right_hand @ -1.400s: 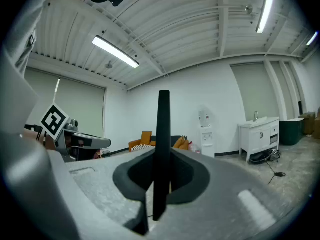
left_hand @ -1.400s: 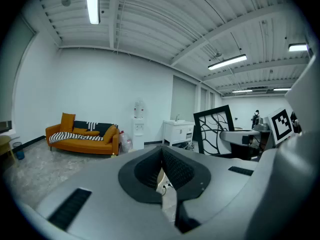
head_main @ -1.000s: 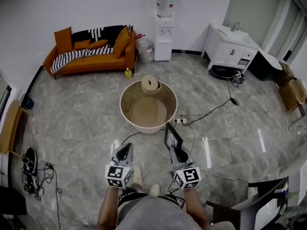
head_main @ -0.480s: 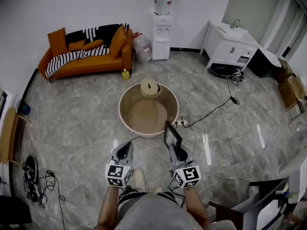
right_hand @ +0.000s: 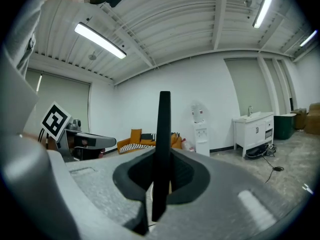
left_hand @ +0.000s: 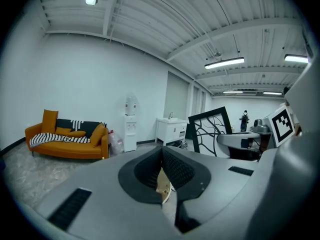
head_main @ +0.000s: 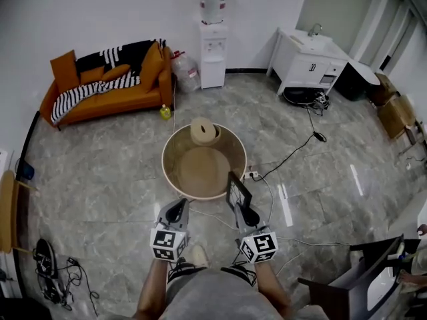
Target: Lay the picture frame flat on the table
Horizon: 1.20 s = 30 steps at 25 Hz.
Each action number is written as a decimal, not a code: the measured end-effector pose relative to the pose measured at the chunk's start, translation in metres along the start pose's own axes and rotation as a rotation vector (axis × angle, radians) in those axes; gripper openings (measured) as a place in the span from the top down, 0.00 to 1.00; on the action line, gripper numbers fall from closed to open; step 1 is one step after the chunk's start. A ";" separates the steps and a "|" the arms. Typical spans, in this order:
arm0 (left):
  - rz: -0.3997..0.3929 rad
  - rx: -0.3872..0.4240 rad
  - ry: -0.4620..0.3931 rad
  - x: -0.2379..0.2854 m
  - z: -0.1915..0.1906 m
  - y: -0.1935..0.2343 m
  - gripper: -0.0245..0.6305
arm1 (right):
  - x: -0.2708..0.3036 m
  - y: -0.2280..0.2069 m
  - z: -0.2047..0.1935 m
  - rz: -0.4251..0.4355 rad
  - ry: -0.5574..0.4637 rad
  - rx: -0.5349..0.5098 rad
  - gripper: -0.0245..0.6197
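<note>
Two pairs of tongs reach out in front of the person. The left tongs (head_main: 175, 211) are clenched on nothing. The right tongs (head_main: 248, 214) grasp the black picture frame (head_main: 238, 191) by its edge. It stands upright in the air, just beside the near rim of the round desk (head_main: 165, 157).

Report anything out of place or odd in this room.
The picture frame isn't on the round table: it stands upright, clamped in the right gripper, just short of the table's edge. A cable trails loose across the floor to a power strip beside the table, a possible trip hazard.
</note>
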<state>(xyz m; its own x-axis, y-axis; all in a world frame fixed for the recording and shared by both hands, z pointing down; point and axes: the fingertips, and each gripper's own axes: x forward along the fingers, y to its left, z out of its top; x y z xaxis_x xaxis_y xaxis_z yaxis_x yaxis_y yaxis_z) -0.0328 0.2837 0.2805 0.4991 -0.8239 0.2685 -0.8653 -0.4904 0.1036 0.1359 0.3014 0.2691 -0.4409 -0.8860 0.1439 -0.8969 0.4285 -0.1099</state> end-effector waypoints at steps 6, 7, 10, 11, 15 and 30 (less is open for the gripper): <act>-0.039 0.021 0.003 0.012 0.003 0.028 0.94 | 0.028 0.012 0.000 -0.031 -0.014 0.014 0.91; -0.039 0.021 0.002 0.012 0.004 0.033 0.94 | 0.033 0.014 0.000 -0.030 -0.013 0.011 0.91; -0.034 0.022 -0.005 0.015 0.006 0.046 0.94 | 0.048 0.017 0.001 -0.023 -0.013 -0.001 0.91; -0.029 0.022 -0.007 0.016 0.007 0.050 0.94 | 0.053 0.017 0.002 -0.020 -0.014 -0.002 0.91; -0.005 0.011 -0.005 0.020 0.009 0.069 0.94 | 0.072 0.021 0.005 0.003 -0.010 -0.003 0.91; 0.146 -0.058 0.017 0.106 0.016 0.140 0.94 | 0.199 -0.028 0.001 0.149 0.057 -0.003 0.91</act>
<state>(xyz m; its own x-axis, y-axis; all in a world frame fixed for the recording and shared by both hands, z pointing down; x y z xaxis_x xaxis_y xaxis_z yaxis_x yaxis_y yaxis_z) -0.1000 0.1231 0.3086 0.3676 -0.8800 0.3007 -0.9300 -0.3484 0.1172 0.0735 0.1128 0.2994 -0.5707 -0.8008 0.1817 -0.8211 0.5553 -0.1317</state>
